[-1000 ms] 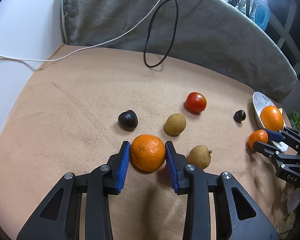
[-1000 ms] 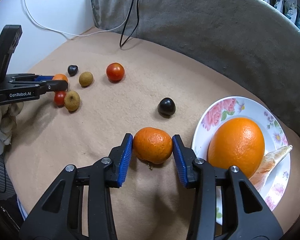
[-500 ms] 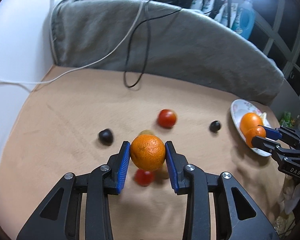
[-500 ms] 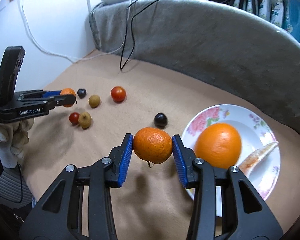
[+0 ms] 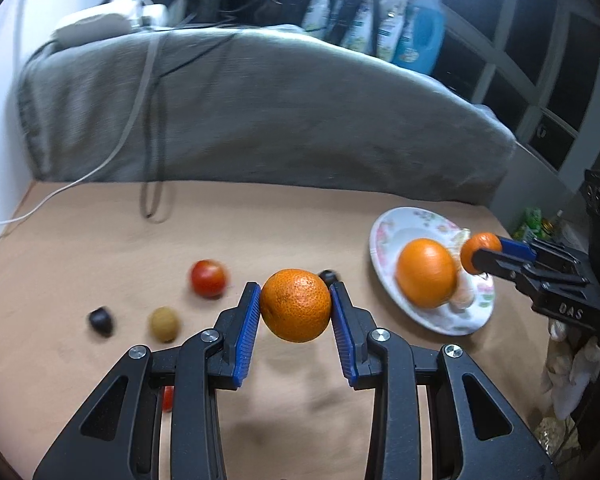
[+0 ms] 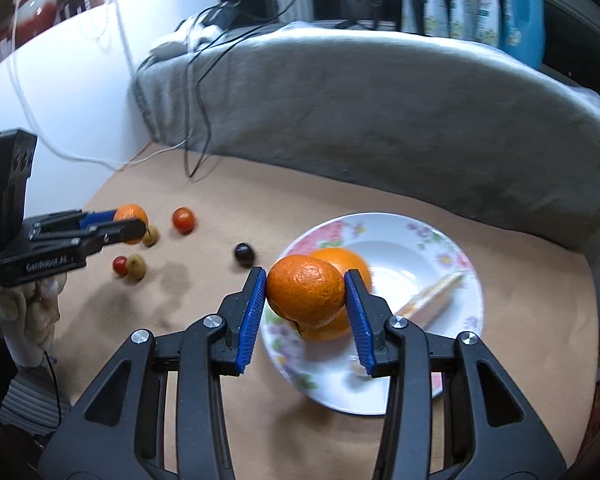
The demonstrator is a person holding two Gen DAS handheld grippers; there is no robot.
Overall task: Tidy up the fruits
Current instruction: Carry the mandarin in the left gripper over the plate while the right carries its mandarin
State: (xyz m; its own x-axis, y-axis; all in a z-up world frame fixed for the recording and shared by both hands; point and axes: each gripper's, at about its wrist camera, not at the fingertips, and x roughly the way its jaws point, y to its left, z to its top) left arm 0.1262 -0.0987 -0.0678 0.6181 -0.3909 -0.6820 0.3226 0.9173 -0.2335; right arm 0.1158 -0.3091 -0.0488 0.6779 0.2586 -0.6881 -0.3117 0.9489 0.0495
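Observation:
My left gripper (image 5: 296,312) is shut on a mandarin (image 5: 295,305) and holds it in the air above the tan table. My right gripper (image 6: 306,296) is shut on a smaller mandarin (image 6: 305,290) and holds it above the near edge of the flowered white plate (image 6: 416,256). A big orange (image 5: 426,272) and a peeled fruit slice (image 6: 432,296) lie on the plate. Loose on the table are a red tomato (image 5: 208,278), a brown kiwi (image 5: 164,323), a dark plum (image 5: 101,320), another dark fruit (image 6: 244,254) and a small red fruit (image 6: 119,264).
A grey blanket (image 5: 260,112) with black and white cables (image 5: 148,128) runs along the table's far side. A white wall stands at the left. Bottles (image 6: 520,12) stand on a shelf behind. The table edge drops off at the right beside the plate.
Both grippers have lifted their mandarins off the table. The left one has swung right toward the plate; the right one has moved from beside the plate to over it.

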